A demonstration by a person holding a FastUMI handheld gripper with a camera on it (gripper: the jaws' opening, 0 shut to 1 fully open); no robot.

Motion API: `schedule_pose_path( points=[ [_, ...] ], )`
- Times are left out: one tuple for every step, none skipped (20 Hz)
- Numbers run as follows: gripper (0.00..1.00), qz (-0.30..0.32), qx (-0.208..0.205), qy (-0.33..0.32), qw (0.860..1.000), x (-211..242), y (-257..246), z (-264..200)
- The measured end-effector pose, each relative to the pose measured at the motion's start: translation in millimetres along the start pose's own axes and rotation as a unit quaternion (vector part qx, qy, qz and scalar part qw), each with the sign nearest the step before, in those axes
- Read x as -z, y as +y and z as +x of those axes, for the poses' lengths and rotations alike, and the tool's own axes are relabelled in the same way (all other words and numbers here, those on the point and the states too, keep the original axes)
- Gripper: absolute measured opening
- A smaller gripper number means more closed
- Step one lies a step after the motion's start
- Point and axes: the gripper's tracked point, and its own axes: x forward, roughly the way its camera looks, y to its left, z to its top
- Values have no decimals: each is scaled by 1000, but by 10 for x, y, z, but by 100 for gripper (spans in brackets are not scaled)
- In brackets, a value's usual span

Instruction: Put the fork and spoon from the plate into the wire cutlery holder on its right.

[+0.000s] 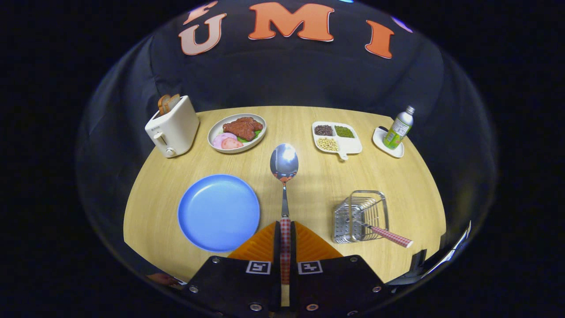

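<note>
Wooden table [309,185] here with a toaster [173,128] upper left, a plate of meat [237,132] next to it, a divided snack tray [336,138] and a bottle [398,128] upper right. Down at the bottom center the gripper [285,240] has its fingers clamped tight on the checkered handle of the spoon [284,165], bowl pointing up toward the middle of the frame. Blue plate [218,212] sits lower left, looks bare, and the wire cutlery holder [361,216] lower right has the fork [388,235] in it, handle poking out to the right.

The surface [309,185] is brightly lit from above; glare is seen on the spoon [284,164] bowl, and far edges are bent.
</note>
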Motion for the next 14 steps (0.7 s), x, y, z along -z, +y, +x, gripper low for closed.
schedule_pose_path(
  points=[
    [8, 2, 5, 8, 1000, 21, -147, -37],
    [8, 3, 10, 18, 1000, 53, -287, -61],
    [8, 5, 14, 27, 1000, 72, -422, -89],
    [8, 6, 19, 34, 999, 75, -542, -98],
    [8, 8, 22, 42, 999, 81, -660, -117],
    [8, 7, 25, 52, 998, 86, -769, -133],
    [8, 9, 24, 65, 998, 103, -856, -140],
    [8, 8, 23, 79, 997, 129, -923, -146],
    [8, 4, 24, 91, 996, 152, -984, -139],
    [8, -8, 28, 101, 994, 178, -1065, -128],
    [8, -17, 30, 110, 993, 172, -1118, -117],
    [8, -17, 22, 122, 992, 190, -1114, -112],
    [8, -14, 13, 134, 991, 202, -1095, -111],
    [8, -19, 11, 146, 989, 226, -1118, -117]
  ],
)
